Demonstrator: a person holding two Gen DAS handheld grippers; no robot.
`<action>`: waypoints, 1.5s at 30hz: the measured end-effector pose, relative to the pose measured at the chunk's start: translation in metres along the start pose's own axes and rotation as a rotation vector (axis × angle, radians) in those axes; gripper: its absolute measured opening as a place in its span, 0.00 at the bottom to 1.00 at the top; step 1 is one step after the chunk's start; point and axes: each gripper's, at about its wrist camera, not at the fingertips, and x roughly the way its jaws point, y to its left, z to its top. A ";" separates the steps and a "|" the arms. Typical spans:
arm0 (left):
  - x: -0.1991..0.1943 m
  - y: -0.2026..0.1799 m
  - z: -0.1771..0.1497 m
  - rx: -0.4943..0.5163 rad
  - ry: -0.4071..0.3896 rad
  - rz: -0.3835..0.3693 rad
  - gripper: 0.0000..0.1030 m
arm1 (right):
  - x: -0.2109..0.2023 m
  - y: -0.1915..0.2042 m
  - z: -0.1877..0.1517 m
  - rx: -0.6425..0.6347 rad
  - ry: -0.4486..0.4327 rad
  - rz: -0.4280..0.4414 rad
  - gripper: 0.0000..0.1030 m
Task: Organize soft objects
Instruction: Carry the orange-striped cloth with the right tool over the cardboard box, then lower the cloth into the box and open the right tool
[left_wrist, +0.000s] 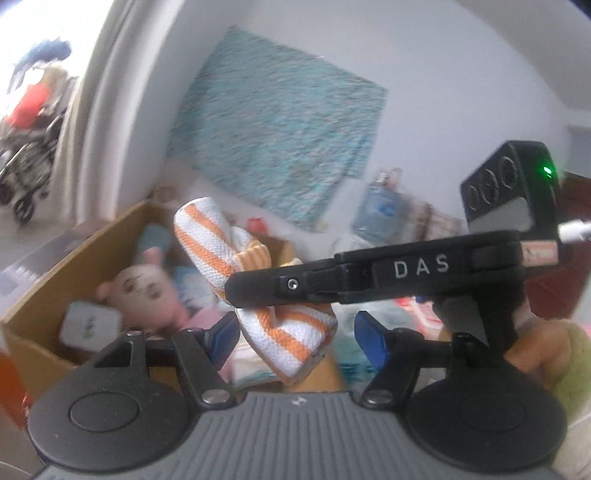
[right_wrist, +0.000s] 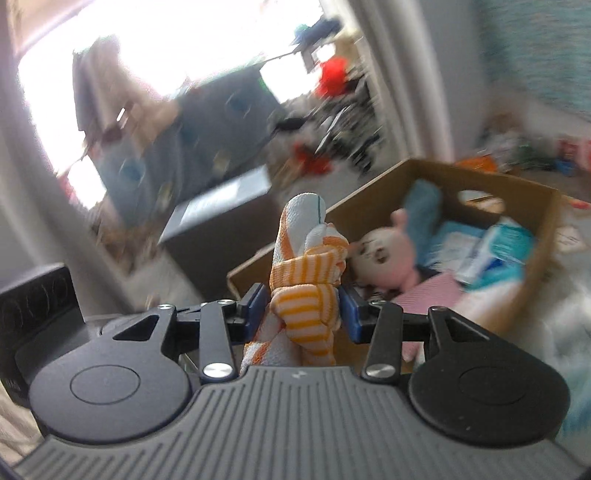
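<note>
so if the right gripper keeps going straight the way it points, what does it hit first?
Probably the cardboard box: the right gripper, shut on the orange-striped cloth, points at its near edge, with the pink plush doll just inside. Depth is unclear in the blur, so the cloth could clear the rim.

Orange and white stripes on the rolled cloth (right_wrist: 306, 295), narrower stripes on its knotted part. Pale pink on the plush doll (right_wrist: 380, 258), dark marks on its face, inside a brown cardboard box (right_wrist: 539, 236); blue pads (right_wrist: 351, 310) on black gripper fingers. Mottled teal weave on the wall hanging (left_wrist: 280, 125), against a white wall (left_wrist: 461, 55).
</note>
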 end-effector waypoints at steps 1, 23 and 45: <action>-0.001 0.010 -0.001 -0.013 0.012 0.007 0.67 | 0.012 -0.006 0.009 0.008 0.040 0.025 0.42; -0.007 0.069 -0.007 -0.031 0.126 -0.024 0.67 | 0.132 -0.066 0.017 0.100 0.464 0.206 0.40; -0.026 0.059 -0.019 0.018 0.125 -0.060 0.81 | 0.110 -0.065 0.017 0.382 0.415 0.053 0.55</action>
